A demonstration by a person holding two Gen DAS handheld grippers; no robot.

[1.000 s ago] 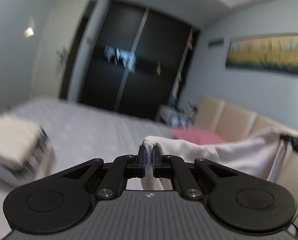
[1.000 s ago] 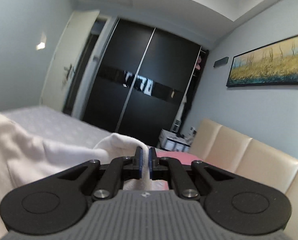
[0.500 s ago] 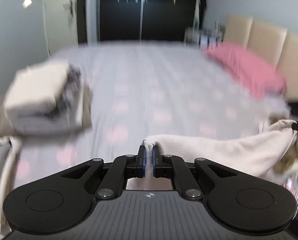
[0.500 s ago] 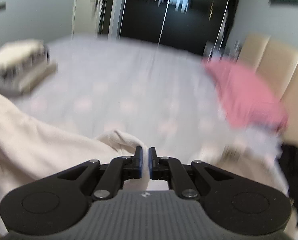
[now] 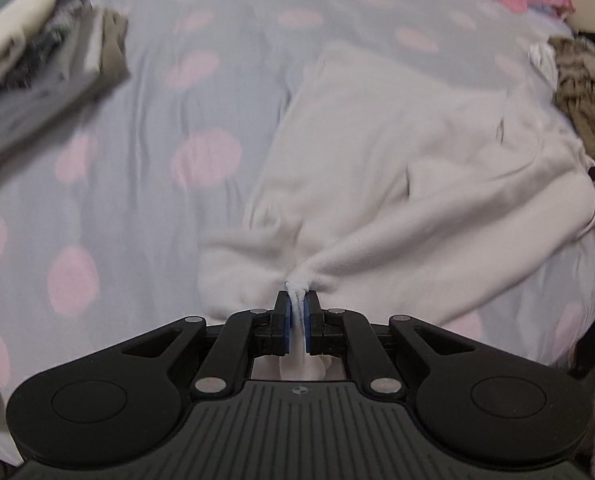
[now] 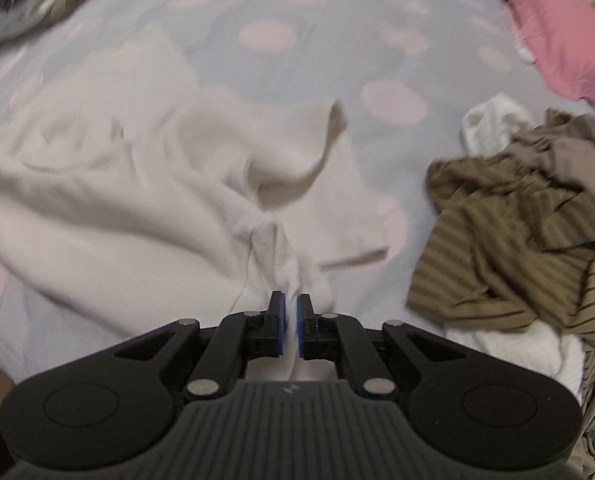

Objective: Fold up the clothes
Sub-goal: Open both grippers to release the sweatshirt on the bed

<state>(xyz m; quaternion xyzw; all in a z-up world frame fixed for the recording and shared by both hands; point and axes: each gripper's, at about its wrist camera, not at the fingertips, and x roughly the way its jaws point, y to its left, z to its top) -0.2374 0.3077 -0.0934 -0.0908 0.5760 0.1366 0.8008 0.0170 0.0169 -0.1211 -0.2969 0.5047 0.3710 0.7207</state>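
A cream fleece garment (image 5: 397, 160) lies spread on the grey bed sheet with pink dots (image 5: 157, 140). My left gripper (image 5: 296, 300) is shut on a bunched edge of the garment at its near side. In the right wrist view the same garment (image 6: 137, 184) stretches to the left, and my right gripper (image 6: 291, 304) is shut on another pinched edge of it. Both grippers are low over the bed, at its near edge.
A stack of folded clothes (image 5: 37, 64) sits at the far left of the bed. A heap of unfolded brown striped and white clothes (image 6: 529, 220) lies to the right. A pink pillow (image 6: 557, 32) lies at the far right.
Both grippers have tipped down from facing the room to facing the bed. The cream garment, held up before, now lies spread flat on the sheet, with both grips kept.
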